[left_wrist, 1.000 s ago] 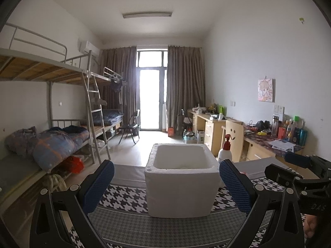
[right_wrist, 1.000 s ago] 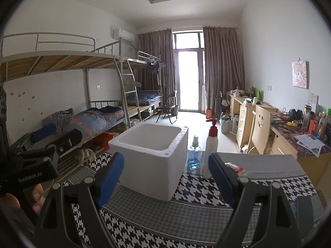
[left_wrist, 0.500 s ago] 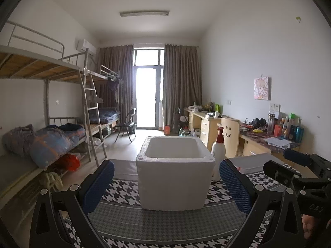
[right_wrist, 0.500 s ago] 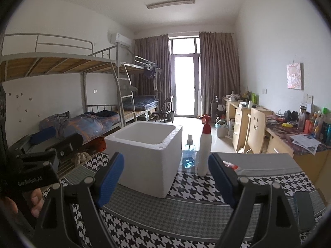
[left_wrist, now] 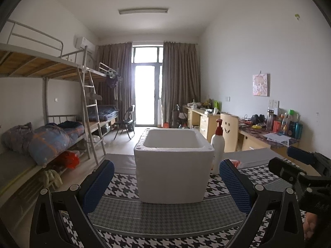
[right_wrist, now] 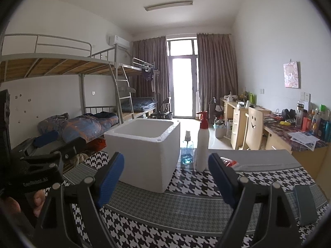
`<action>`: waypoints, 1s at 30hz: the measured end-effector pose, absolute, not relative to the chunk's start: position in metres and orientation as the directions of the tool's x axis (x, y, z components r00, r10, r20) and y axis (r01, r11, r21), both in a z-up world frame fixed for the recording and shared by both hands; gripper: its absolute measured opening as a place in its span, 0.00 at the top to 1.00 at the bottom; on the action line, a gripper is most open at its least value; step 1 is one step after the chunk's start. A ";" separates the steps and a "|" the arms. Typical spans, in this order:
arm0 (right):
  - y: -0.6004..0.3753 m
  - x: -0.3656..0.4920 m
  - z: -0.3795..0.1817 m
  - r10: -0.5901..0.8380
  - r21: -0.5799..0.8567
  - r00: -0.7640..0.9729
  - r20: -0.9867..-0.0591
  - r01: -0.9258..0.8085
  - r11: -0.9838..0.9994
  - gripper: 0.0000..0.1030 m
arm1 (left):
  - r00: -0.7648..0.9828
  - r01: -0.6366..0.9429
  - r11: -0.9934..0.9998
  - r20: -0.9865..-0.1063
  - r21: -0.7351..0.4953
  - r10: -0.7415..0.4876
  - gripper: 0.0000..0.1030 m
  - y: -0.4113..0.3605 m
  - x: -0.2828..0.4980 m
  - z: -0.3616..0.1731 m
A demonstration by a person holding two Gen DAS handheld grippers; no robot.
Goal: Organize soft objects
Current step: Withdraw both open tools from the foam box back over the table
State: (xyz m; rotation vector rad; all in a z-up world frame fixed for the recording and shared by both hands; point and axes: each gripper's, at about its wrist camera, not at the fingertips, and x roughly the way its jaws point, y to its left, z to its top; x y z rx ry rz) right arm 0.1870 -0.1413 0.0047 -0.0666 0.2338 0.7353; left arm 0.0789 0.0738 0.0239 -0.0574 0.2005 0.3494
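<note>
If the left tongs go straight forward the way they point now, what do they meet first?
Most likely the near wall of the white foam box, which stands centred between the open left tongs on the houndstooth cloth. Nothing visible lies before it.

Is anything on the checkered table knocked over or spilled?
Nothing stands out. The white foam box sits flat, and the white pump bottle and small blue spray bottle beside it stand upright on the houndstooth cloth. No spills show.

red packet [right_wrist: 229, 162] behind claw pad, desk clutter [left_wrist: 283, 122] indistinct
</note>
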 end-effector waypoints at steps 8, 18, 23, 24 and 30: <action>-0.153 0.182 -0.001 0.649 0.039 0.722 -0.239 -0.661 0.750 0.16 | 0.920 -0.348 0.937 -0.204 -0.023 0.336 0.01 0.073 0.072 0.020; -0.160 0.180 -0.005 0.641 0.039 0.734 -0.224 -0.651 0.758 0.16 | 0.921 -0.342 0.939 -0.204 -0.023 0.331 0.01 0.072 0.066 0.011; -0.163 0.179 -0.006 0.638 0.042 0.737 -0.222 -0.647 0.762 0.16 | 0.921 -0.344 0.939 -0.201 -0.018 0.334 0.01 0.070 0.067 0.011; -0.164 0.179 -0.007 0.638 0.042 0.737 -0.222 -0.647 0.762 0.16 | 0.922 -0.340 0.940 -0.201 -0.019 0.330 0.01 0.070 0.066 0.010; -0.165 0.177 -0.009 0.638 0.046 0.737 -0.225 -0.646 0.762 0.16 | 0.923 -0.337 0.941 -0.203 -0.017 0.326 0.01 0.068 0.063 0.006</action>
